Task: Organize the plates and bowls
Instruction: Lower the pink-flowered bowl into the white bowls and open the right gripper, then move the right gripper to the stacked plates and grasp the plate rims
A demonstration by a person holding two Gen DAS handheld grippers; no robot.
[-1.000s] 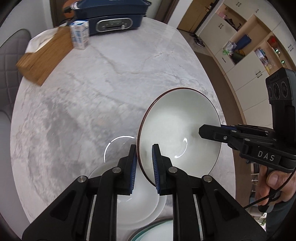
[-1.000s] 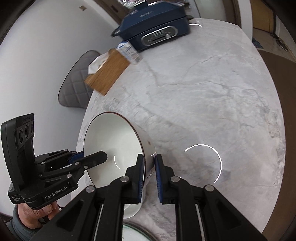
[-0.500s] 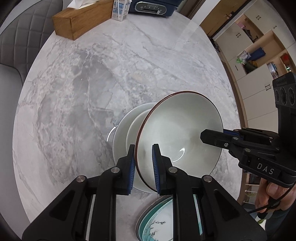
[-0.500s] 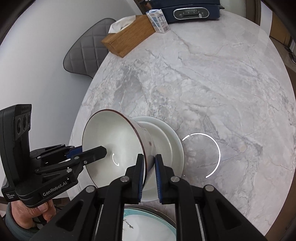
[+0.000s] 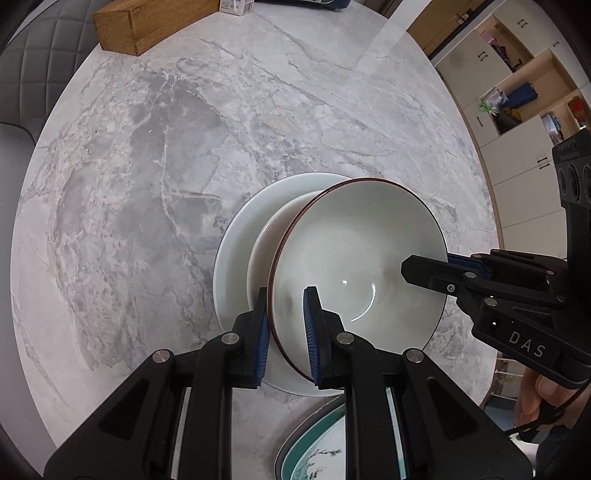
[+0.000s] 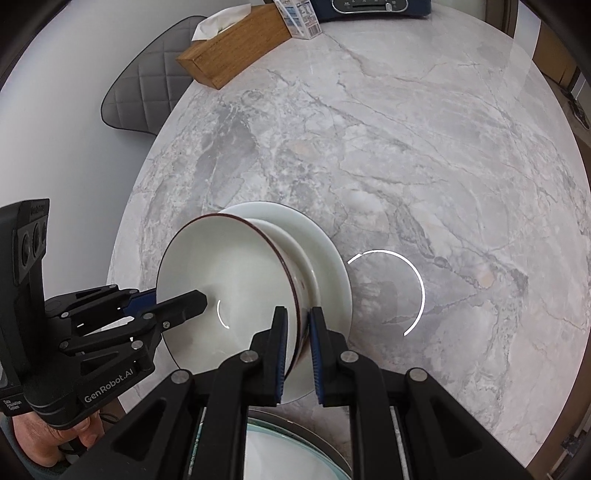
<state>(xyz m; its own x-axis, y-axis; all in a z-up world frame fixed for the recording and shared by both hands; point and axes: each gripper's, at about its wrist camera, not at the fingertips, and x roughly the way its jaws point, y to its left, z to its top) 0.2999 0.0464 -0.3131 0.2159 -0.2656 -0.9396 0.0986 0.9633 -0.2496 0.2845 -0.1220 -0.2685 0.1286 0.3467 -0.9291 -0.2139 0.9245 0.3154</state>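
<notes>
A white bowl with a dark red rim (image 5: pixel 354 251) (image 6: pixel 229 269) is held by both grippers at opposite sides of its rim. My left gripper (image 5: pixel 285 295) is shut on the near rim in the left wrist view. My right gripper (image 6: pixel 298 314) is shut on the other side; it shows at the right in the left wrist view (image 5: pixel 424 271). The bowl sits tilted just over a white plate (image 5: pixel 236 243) (image 6: pixel 325 251) with a smaller white dish (image 5: pixel 264 240) on it, on the marble table (image 5: pixel 147 166). Whether it touches them is unclear.
A teal-rimmed painted plate (image 5: pixel 314 443) (image 6: pixel 266 450) lies at the near table edge. A wooden tissue box (image 6: pixel 232 48), a small carton (image 6: pixel 295 14) and a dark blue appliance (image 6: pixel 369 7) stand at the far side. A grey chair (image 6: pixel 147 88) stands at the left, cabinets (image 5: pixel 517 92) at the right.
Both grippers have carried the bowl down and over the white plate stack; the views have tilted downward, so the plate and the teal plate now show more fully.
</notes>
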